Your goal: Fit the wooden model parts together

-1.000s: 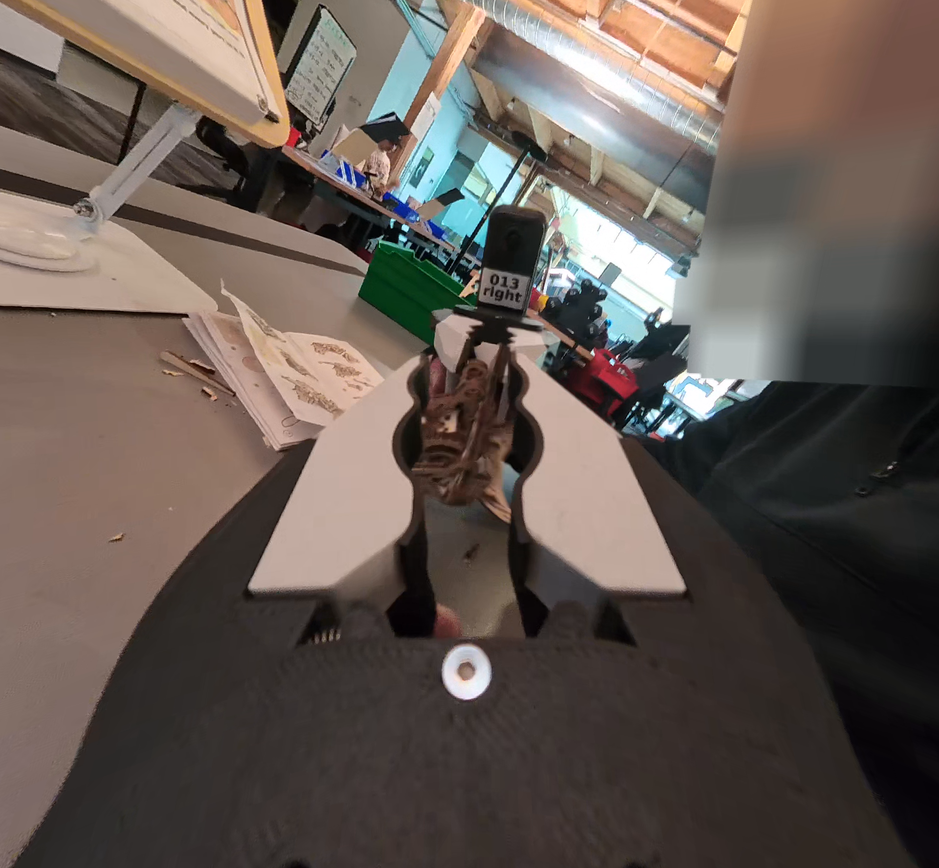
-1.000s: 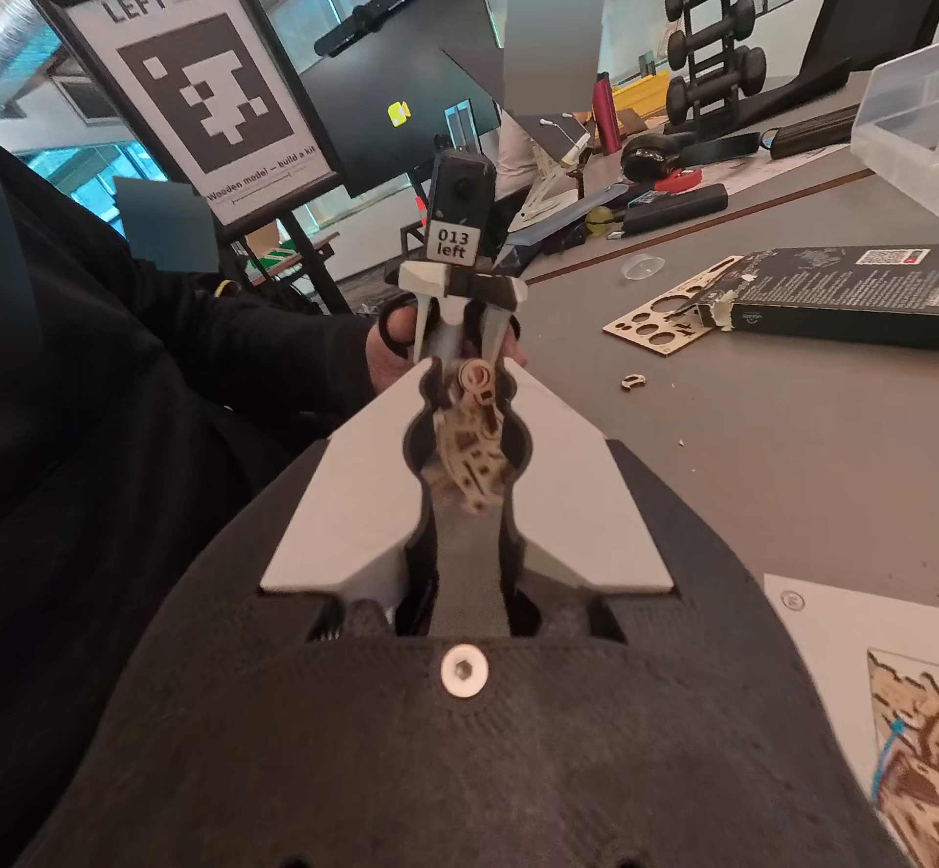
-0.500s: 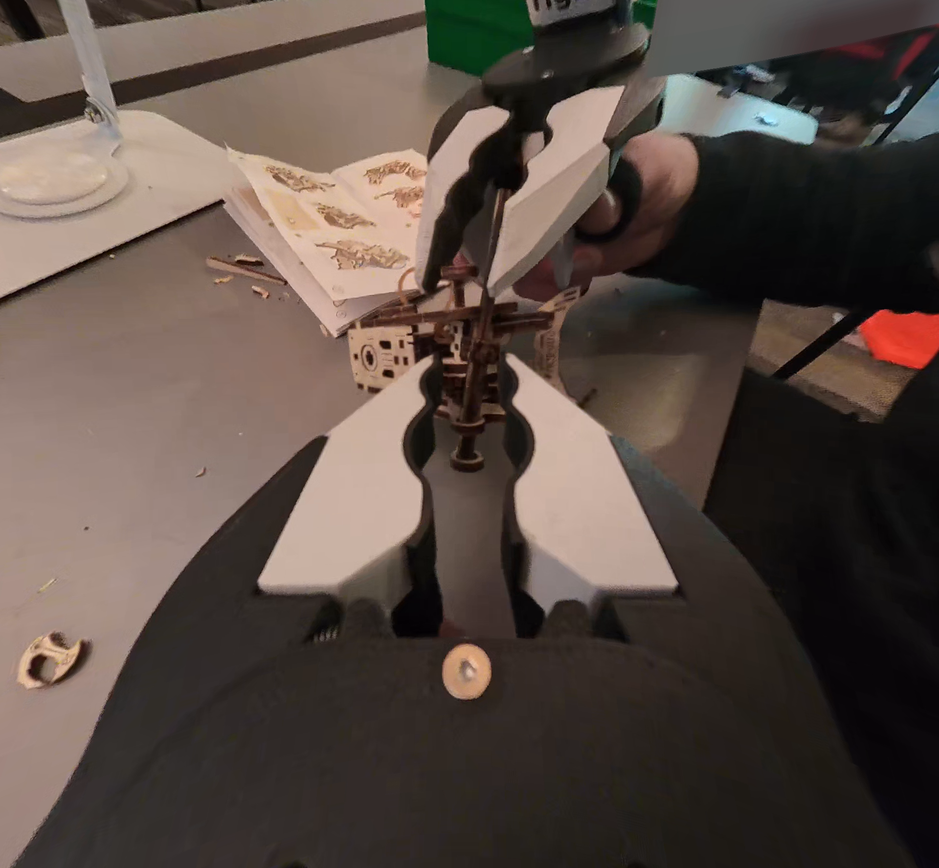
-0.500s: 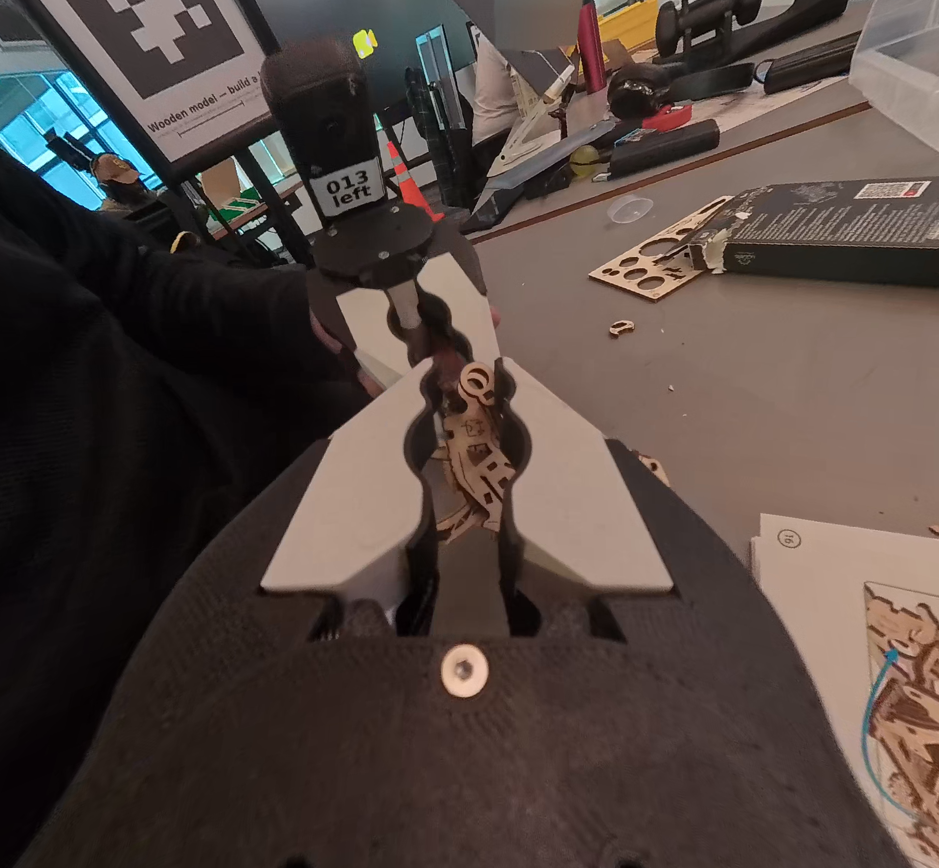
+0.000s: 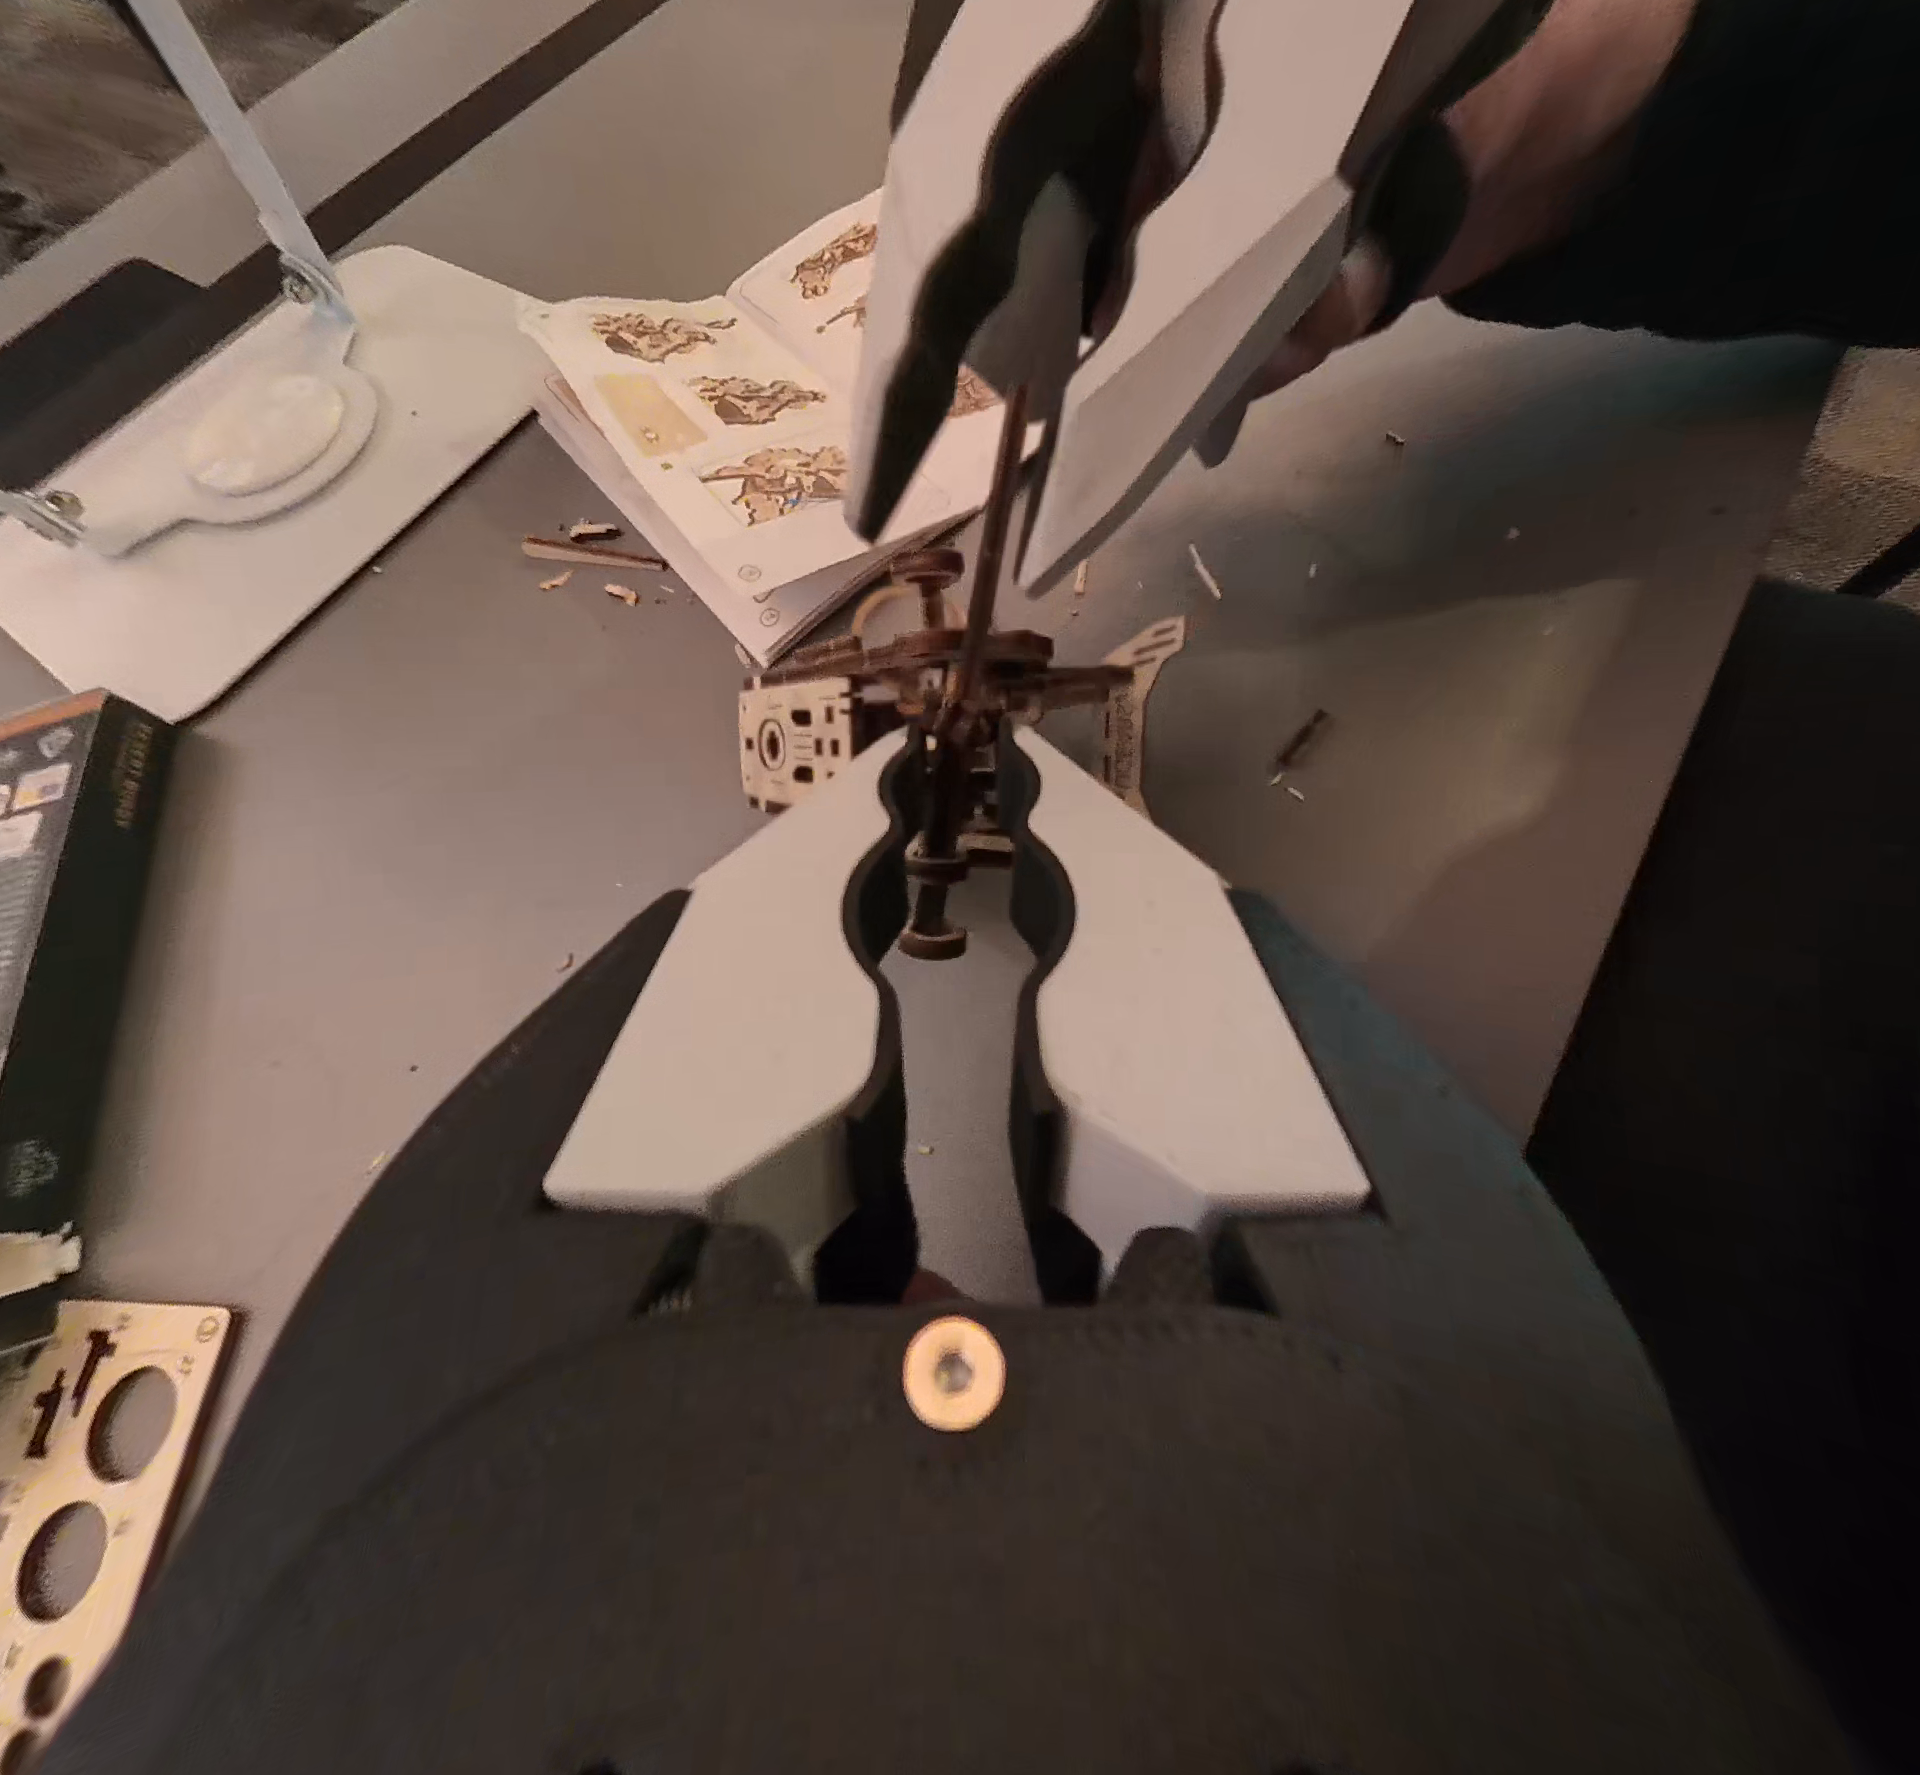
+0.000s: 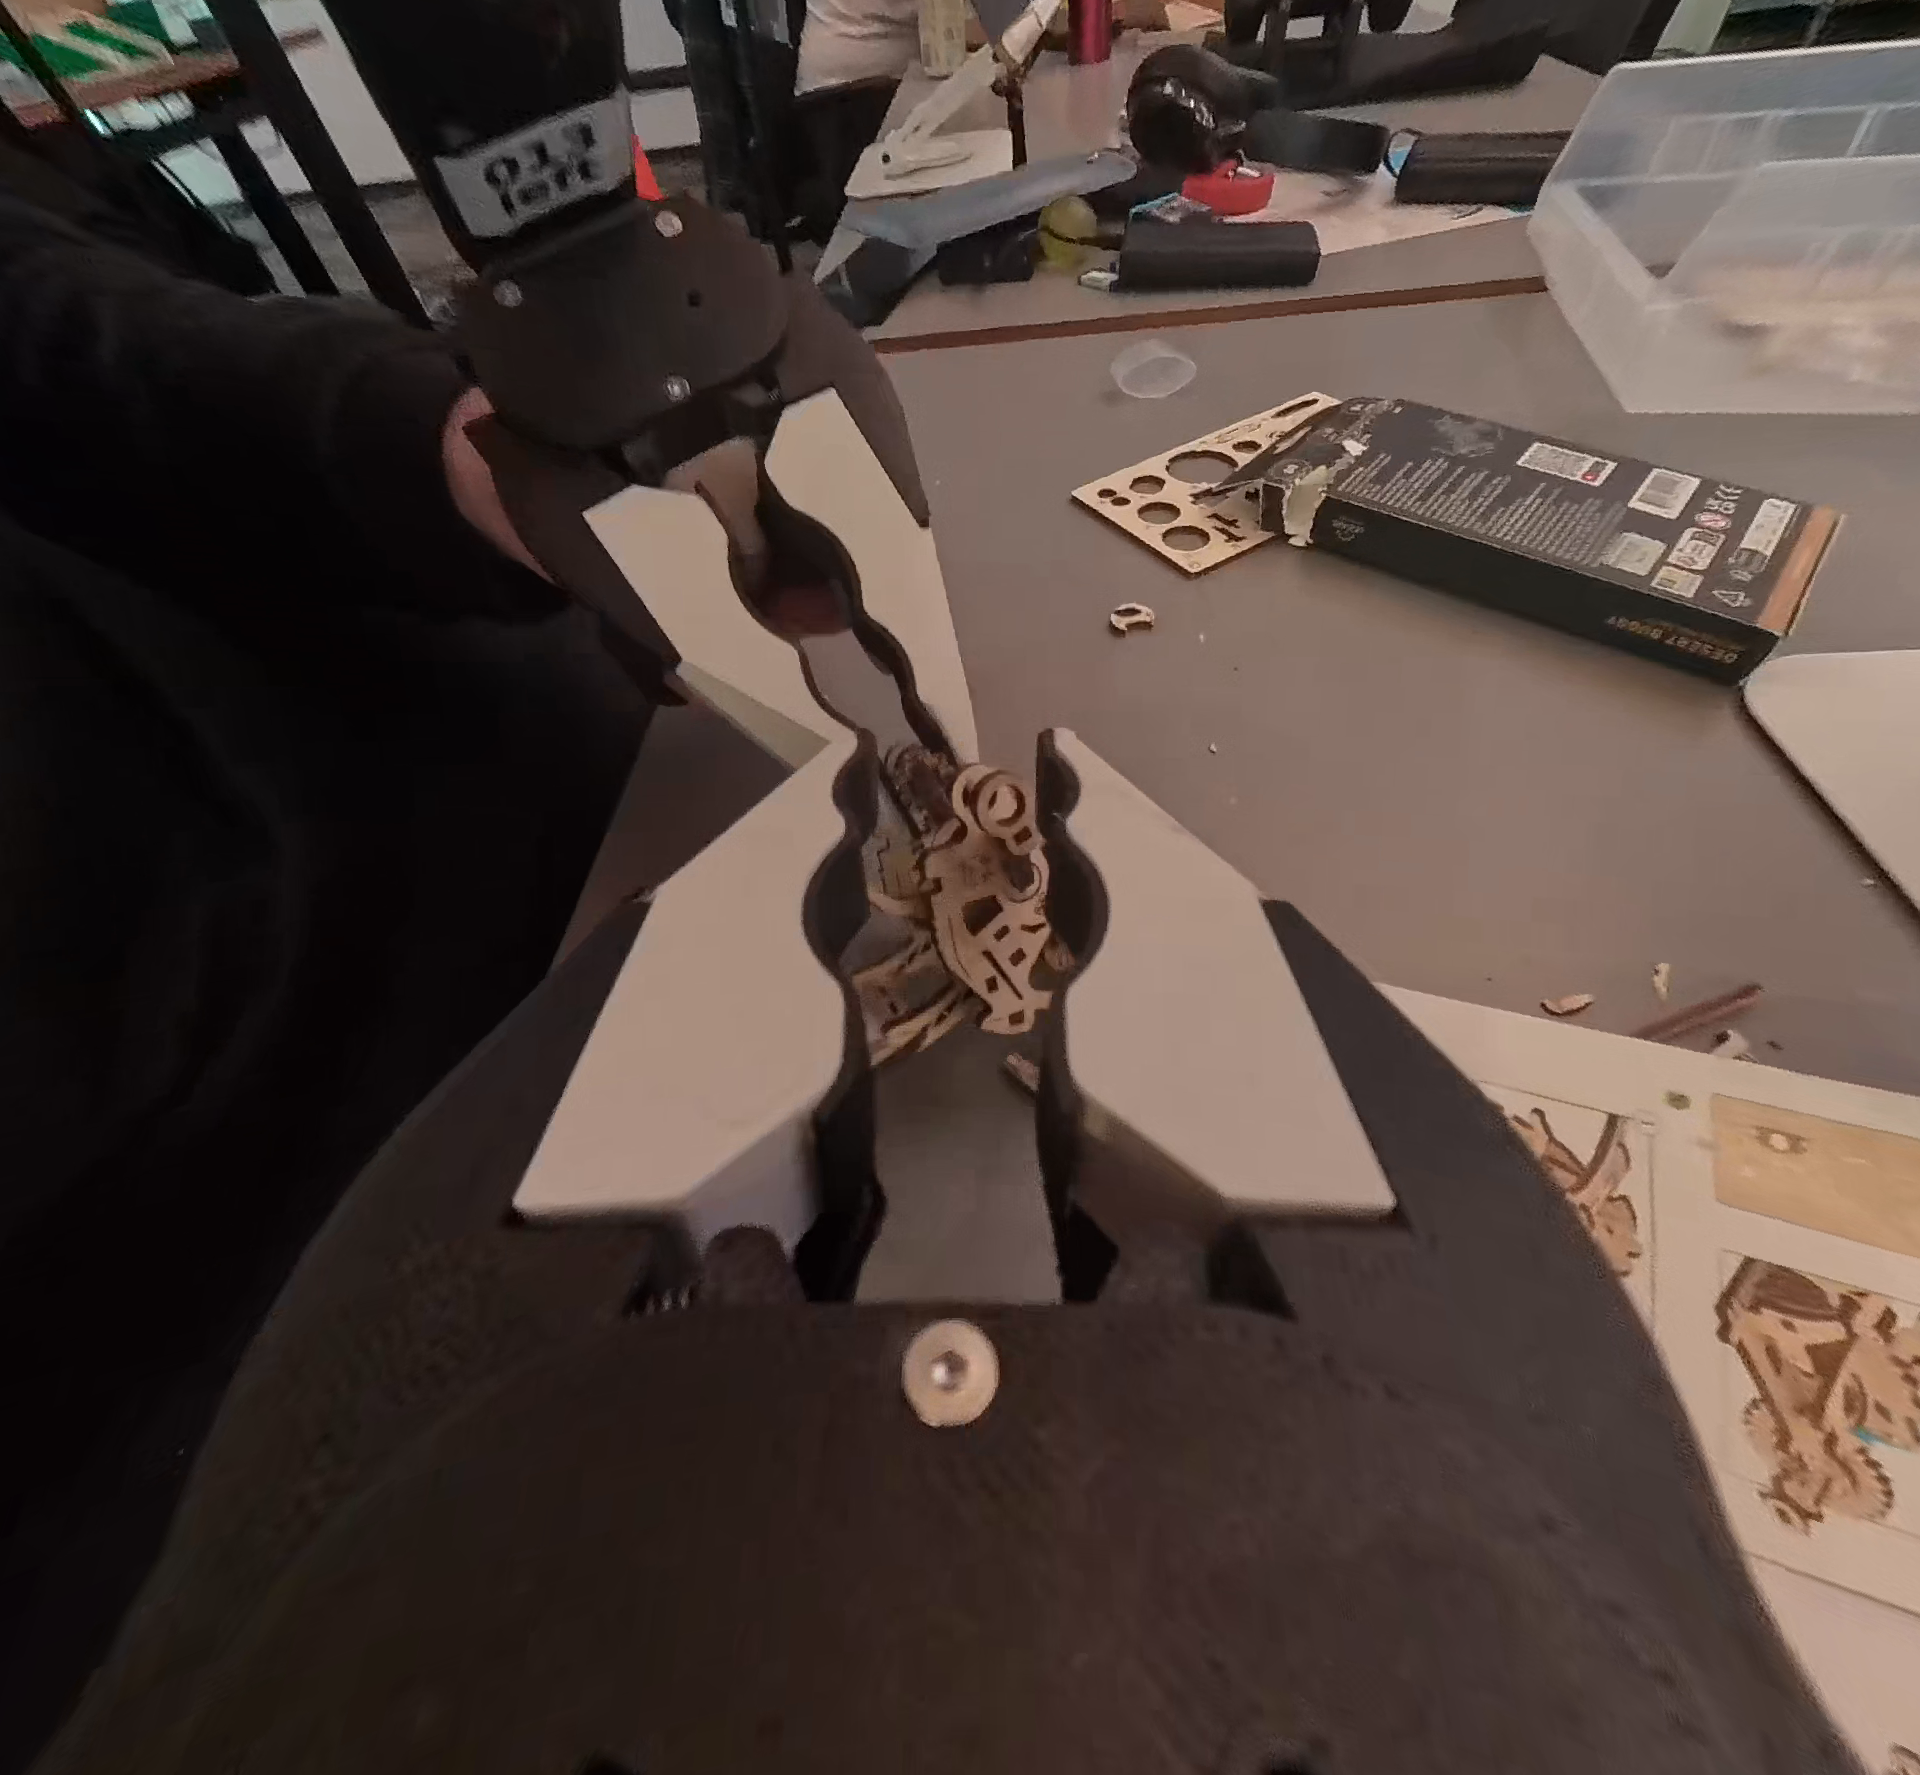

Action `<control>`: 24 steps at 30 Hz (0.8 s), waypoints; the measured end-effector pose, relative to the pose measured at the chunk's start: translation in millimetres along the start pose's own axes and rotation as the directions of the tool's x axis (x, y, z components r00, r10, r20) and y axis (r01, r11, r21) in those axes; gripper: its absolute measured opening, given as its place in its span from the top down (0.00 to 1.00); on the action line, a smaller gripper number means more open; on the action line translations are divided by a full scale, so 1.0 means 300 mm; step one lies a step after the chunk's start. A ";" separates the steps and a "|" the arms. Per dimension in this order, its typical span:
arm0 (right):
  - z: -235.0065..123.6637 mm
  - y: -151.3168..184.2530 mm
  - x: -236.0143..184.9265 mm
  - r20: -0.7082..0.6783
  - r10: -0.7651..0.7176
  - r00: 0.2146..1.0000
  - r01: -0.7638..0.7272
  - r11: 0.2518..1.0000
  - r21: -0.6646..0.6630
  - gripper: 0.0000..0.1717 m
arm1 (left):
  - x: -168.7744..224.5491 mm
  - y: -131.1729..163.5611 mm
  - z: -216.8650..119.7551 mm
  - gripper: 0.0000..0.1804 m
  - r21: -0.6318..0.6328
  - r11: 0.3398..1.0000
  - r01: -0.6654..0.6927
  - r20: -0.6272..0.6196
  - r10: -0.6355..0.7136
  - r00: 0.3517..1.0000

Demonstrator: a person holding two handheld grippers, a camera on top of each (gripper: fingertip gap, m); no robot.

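Wooden model (image 6: pixel 971 904), pale laser-cut, dark-edged, clamped in left gripper (image 5: pixel 958 749); right gripper (image 6: pixel 951 759) apart.

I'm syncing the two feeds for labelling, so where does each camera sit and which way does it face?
Left wrist view: on the left gripper, looking down along its fingers at the wooden model on the grey table, instruction booklet beyond; the right gripper and a hand show above.
Right wrist view: on the right gripper, facing the left gripper, a dark sleeve and black box.
Shared: the model, both grippers, table.
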State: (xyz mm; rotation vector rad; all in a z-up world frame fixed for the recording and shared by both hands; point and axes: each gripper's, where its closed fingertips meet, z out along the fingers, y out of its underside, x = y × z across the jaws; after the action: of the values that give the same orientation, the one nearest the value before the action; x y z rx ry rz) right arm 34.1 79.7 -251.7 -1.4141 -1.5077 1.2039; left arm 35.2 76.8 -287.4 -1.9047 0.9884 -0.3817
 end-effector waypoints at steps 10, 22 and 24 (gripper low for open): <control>-0.012 0.006 -0.022 -0.012 -0.045 0.999 0.045 0.999 0.028 0.99 | -0.008 -0.021 -0.006 0.93 0.036 0.999 -0.022 0.037 0.021 0.999; -0.049 0.003 0.015 0.074 0.188 0.979 -0.198 0.968 0.156 1.00 | -0.032 -0.019 0.010 0.91 0.007 0.995 -0.098 0.081 0.097 0.992; -0.052 0.004 0.019 0.094 0.222 0.970 -0.235 0.958 0.165 1.00 | -0.031 -0.020 0.011 0.91 0.012 0.995 -0.097 0.077 0.095 0.992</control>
State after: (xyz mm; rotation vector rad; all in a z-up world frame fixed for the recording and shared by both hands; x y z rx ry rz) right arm 48.6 87.6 -248.8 -1.4674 -1.2761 1.5072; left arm 34.3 87.6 -282.9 -1.8361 1.0187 -0.2577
